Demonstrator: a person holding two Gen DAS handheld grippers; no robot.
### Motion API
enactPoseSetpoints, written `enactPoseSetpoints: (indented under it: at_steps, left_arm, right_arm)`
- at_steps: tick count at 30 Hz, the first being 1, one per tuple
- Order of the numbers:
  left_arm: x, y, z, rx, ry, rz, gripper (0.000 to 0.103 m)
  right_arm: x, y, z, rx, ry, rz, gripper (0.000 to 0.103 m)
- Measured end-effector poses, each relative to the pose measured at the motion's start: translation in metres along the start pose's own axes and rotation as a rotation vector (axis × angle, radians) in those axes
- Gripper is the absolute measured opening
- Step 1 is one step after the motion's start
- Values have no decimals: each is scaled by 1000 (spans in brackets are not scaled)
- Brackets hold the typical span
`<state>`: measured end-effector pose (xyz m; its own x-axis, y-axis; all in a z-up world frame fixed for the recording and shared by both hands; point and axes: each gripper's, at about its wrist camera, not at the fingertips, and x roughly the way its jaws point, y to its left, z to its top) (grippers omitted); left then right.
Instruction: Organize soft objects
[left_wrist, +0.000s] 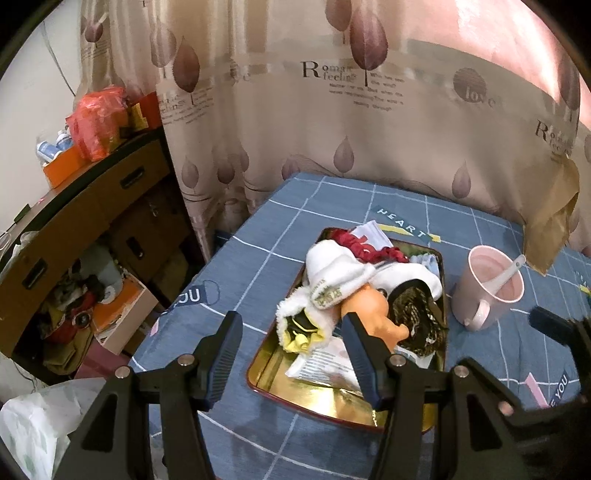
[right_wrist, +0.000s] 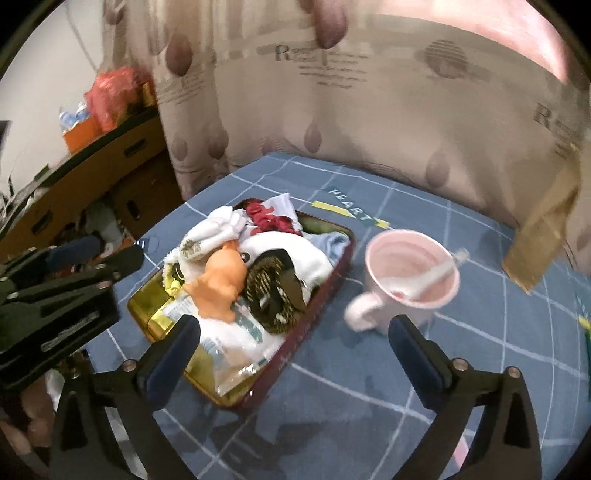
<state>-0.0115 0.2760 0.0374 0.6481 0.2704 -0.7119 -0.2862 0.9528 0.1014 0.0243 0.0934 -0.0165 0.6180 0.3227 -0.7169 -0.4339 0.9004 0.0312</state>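
Your left tongs (left_wrist: 291, 354) sit closest to the lens, jaws apart with nothing between the pads, poised over the near left part of the gold-lined tin tray (left_wrist: 332, 400). Your right tongs (right_wrist: 293, 345) also stand wide apart and empty, hanging above the blue checked cloth (right_wrist: 369, 387) between the tray and the pink mug (right_wrist: 410, 269); no earlier view is on hand to compare. That tray lies on the cloth-covered tabletop and holds the soft things heaped together: a white sock with a printed cuff (left_wrist: 332, 273) draped over the far left side, a red frilly piece (left_wrist: 364, 245) at the far end, a fleecy white item with yellow and black trim (left_wrist: 299, 321) at the left edge, and a dark patterned fabric item with a black band (left_wrist: 417, 314) on the right. An orange doll (left_wrist: 369, 310) lies in the middle of the heap, partly hidden behind your left tongs' right finger in the left wrist view. Beneath it a printed plastic packet (right_wrist: 236, 339) lies on the tray's bare gold floor at the near end. Just right of the tray stands the mug, apart from it, with a white spoon (right_wrist: 436, 275) leaning inside. A leaf-print curtain (left_wrist: 332, 129) hangs behind the tabletop.
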Motion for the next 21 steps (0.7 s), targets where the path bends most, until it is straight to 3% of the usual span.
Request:
enactPoseSetpoints:
  at_steps: [9, 21]
  left_arm:
    - [1, -23, -7, 63, 4, -15, 57]
    - [-2, -47, -14, 134, 5, -63, 57]
  right_arm:
    - [-27, -7, -17, 28, -65, -92, 102]
    - [-21, -26, -42, 66, 9, -103, 102]
